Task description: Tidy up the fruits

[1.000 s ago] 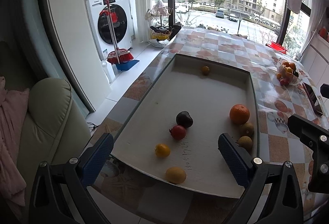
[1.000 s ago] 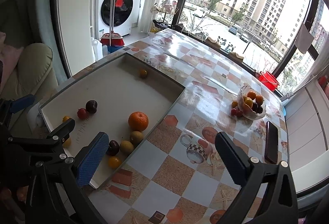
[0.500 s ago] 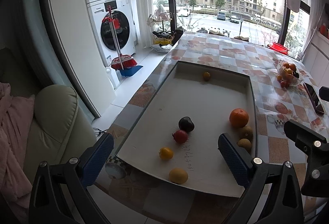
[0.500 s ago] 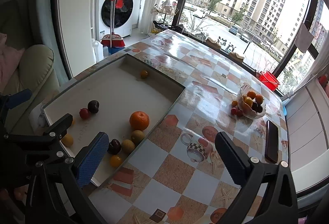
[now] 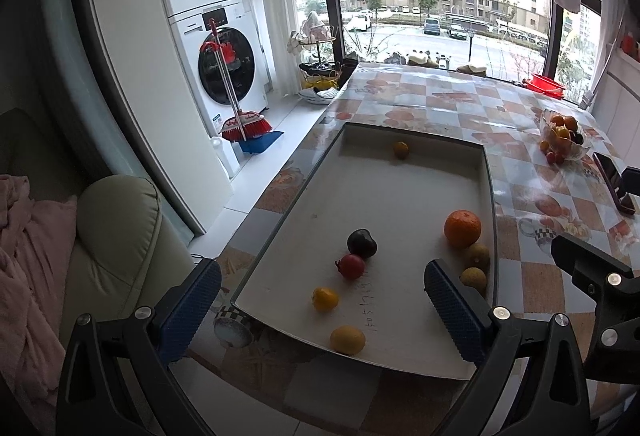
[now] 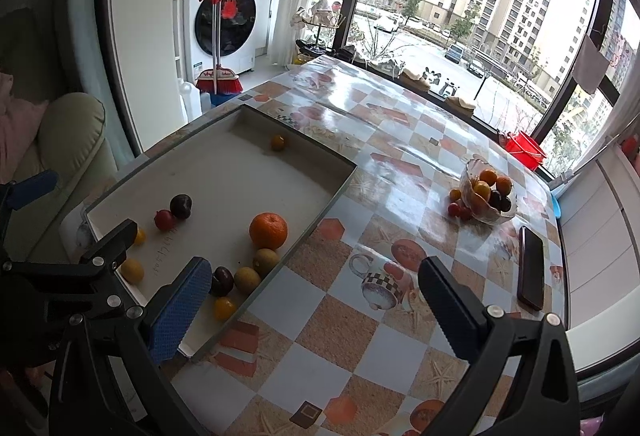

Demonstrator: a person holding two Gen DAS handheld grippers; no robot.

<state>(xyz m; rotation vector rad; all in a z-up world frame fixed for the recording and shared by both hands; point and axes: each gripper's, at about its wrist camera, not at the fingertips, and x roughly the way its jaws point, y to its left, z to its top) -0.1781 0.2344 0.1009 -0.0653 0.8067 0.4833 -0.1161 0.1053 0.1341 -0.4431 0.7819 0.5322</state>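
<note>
A shallow white tray [image 5: 404, 191] [image 6: 240, 171] on the checkered table holds several loose fruits: a big orange [image 5: 462, 228] [image 6: 268, 230], a dark plum [image 5: 361, 243] [image 6: 181, 205], a red fruit [image 5: 351, 266] [image 6: 164, 220], yellow fruits [image 5: 347, 340] and two brown-green ones [image 6: 265, 262]. A glass bowl [image 6: 486, 191] [image 5: 563, 137] with several small fruits stands to the right. My left gripper [image 5: 320, 310] is open and empty above the tray's near edge. My right gripper [image 6: 316, 308] is open and empty above the table beside the tray.
A dark phone [image 6: 531, 268] lies near the table's right edge. A red basin [image 6: 524, 149] sits at the far side by the window. A sofa [image 5: 116, 248] stands left of the table; a washer [image 5: 226, 71] and broom stand beyond.
Both grippers have pulled back and risen a little, so the tray and fruits look smaller and farther. Both stay open. No fruit has moved.
</note>
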